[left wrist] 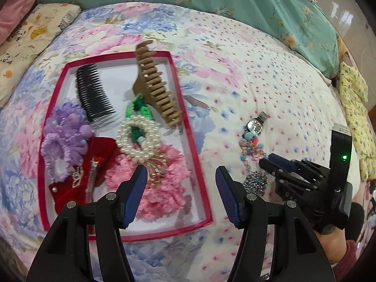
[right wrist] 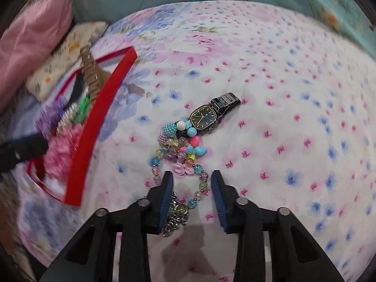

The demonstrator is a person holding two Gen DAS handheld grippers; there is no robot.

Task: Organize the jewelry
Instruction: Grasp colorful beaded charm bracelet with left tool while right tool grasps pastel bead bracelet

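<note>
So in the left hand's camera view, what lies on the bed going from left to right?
Purple scrunchie → black comb → pearl bracelet → red tray's right rim → watch → the other gripper.

The wristwatch is showing a glossy dark dial and a shiny metal link band; the beaded necklace is gleaming with smooth plastic and glassy beads. In the matt red-rimmed tray, the wide-toothed comb is looking like matt wood, the black comb like shiny plastic, the pearl bracelet lustrous. The floral quilt is lying as soft, matt cloth
</note>
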